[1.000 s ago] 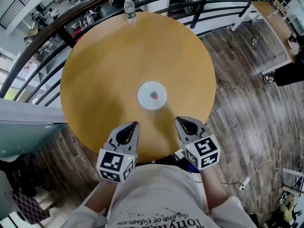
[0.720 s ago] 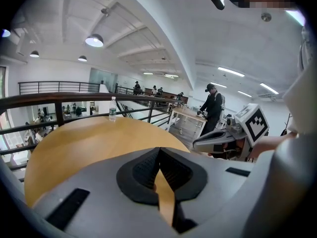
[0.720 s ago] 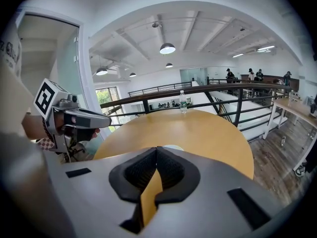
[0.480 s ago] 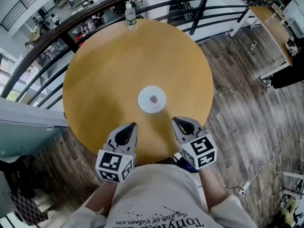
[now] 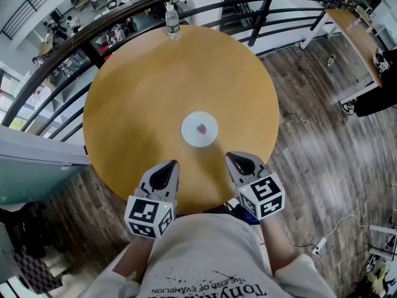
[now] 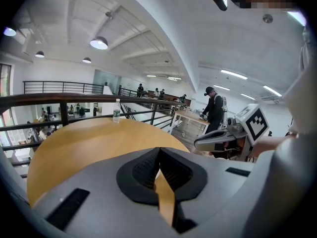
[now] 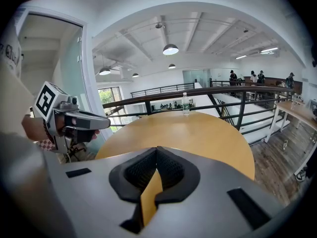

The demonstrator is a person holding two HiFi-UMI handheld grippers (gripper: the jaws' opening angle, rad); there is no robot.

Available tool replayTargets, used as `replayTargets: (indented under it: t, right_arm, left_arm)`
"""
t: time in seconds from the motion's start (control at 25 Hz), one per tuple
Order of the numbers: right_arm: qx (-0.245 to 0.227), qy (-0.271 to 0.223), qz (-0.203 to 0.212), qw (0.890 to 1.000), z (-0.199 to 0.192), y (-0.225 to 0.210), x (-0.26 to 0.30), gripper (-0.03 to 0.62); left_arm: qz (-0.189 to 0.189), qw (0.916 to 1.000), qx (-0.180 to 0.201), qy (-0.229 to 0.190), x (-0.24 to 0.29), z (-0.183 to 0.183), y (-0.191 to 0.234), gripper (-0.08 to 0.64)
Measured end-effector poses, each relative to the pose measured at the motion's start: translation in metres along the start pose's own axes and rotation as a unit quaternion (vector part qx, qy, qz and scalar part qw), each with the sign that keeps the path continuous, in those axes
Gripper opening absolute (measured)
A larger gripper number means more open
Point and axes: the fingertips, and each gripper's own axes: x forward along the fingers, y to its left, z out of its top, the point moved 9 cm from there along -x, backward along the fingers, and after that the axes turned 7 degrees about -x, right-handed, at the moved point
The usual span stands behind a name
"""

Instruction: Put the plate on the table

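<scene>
A small white plate point(image 5: 200, 130) with a red mark in its middle lies flat at the centre of the round wooden table point(image 5: 136, 92). Both grippers hover over the table's near edge, short of the plate. My left gripper point(image 5: 174, 162) is to the plate's near left, shut with nothing between its pads. My right gripper point(image 5: 231, 156) is to the near right, also shut and empty. In the left gripper view the black pads point(image 6: 148, 167) meet over the tabletop. The right gripper view shows its pads point(image 7: 168, 168) closed together too.
A clear water bottle point(image 5: 172, 20) stands at the table's far edge, next to a dark curved railing point(image 5: 80, 33). Wood floor surrounds the table, with a desk point(image 5: 356, 17) at the far right. People stand in the background point(image 6: 215, 108).
The head camera has shifted slightly, so the table sits a little lower in view. Plate and both grippers keep their places relative to each other.
</scene>
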Motion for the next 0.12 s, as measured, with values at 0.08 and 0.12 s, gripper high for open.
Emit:
replayTargets:
  t: [0.08,0.12]
  right_arm:
    - [0.001,0.000,-0.002,1.000,-0.0004,-0.0005,-0.0004,0.025]
    - [0.001,0.000,-0.003,1.000,-0.0006,-0.0008,-0.0005,0.025]
  left_arm:
    - [0.000,1.0000,0.000,-0.001,-0.0003,0.0003,0.0001,0.023]
    - [0.000,1.0000,-0.001,-0.001,-0.0003,0.0006,0.0002,0.023]
